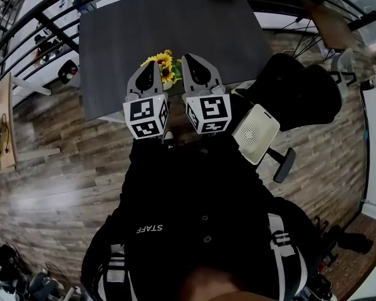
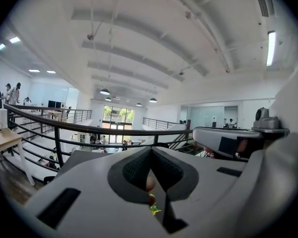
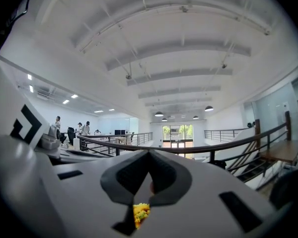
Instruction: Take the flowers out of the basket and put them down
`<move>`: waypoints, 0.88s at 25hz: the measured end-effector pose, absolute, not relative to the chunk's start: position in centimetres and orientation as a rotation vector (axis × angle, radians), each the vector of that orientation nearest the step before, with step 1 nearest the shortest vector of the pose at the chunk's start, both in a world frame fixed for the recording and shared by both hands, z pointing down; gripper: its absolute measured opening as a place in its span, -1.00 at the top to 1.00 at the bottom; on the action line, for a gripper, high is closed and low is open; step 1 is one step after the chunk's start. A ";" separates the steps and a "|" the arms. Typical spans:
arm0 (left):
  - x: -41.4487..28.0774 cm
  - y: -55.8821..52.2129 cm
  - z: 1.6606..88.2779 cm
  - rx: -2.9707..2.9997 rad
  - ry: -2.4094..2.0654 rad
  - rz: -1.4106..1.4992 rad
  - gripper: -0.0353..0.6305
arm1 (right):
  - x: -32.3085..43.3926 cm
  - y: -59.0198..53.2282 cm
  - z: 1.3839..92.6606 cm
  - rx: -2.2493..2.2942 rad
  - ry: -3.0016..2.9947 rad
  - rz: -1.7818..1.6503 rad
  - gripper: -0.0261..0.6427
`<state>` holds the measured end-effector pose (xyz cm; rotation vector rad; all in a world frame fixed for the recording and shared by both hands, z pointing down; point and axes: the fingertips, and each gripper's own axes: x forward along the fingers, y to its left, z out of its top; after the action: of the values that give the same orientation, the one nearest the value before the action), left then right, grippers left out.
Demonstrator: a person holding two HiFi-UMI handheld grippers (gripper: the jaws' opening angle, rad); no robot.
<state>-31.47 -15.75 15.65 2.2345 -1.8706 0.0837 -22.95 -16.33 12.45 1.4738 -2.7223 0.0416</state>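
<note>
A bunch of yellow sunflowers [image 1: 165, 66] stands at the near edge of the dark grey table [image 1: 169, 24], between my two grippers. The basket is hidden behind them. My left gripper [image 1: 151, 66] sits just left of the blooms and my right gripper [image 1: 189, 60] just right of them. Both point up and away, so their own views show mostly ceiling. The left gripper [image 2: 151, 150] has its jaws together with nothing held. The right gripper [image 3: 149, 152] is shut too. A sliver of sunflower [image 3: 140, 213] shows through the gap under the right jaws, and a yellow-green scrap of sunflower [image 2: 153, 209] under the left.
A black office chair [image 1: 304, 96] stands right of the table, and a white perforated box [image 1: 255, 132] lies near my right side. A black railing [image 1: 25, 24] runs behind and left of the table. Wooden floor [image 1: 56, 168] surrounds it.
</note>
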 end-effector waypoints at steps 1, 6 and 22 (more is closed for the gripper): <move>-31.4 -15.8 15.7 2.235 -1.867 0.085 0.90 | -23.0 -16.4 12.3 1.472 -2.725 0.038 0.88; -31.6 -16.1 15.5 2.245 -1.863 0.092 0.90 | -23.5 -16.7 11.9 1.475 -2.732 0.028 0.88; -31.2 -16.2 16.6 2.249 -1.805 0.104 0.90 | -22.9 -17.0 12.8 1.479 -2.722 0.056 0.88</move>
<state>-31.15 -16.18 16.56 2.2490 -1.8048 0.1041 -22.91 -17.00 12.76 1.4794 -2.7220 0.0564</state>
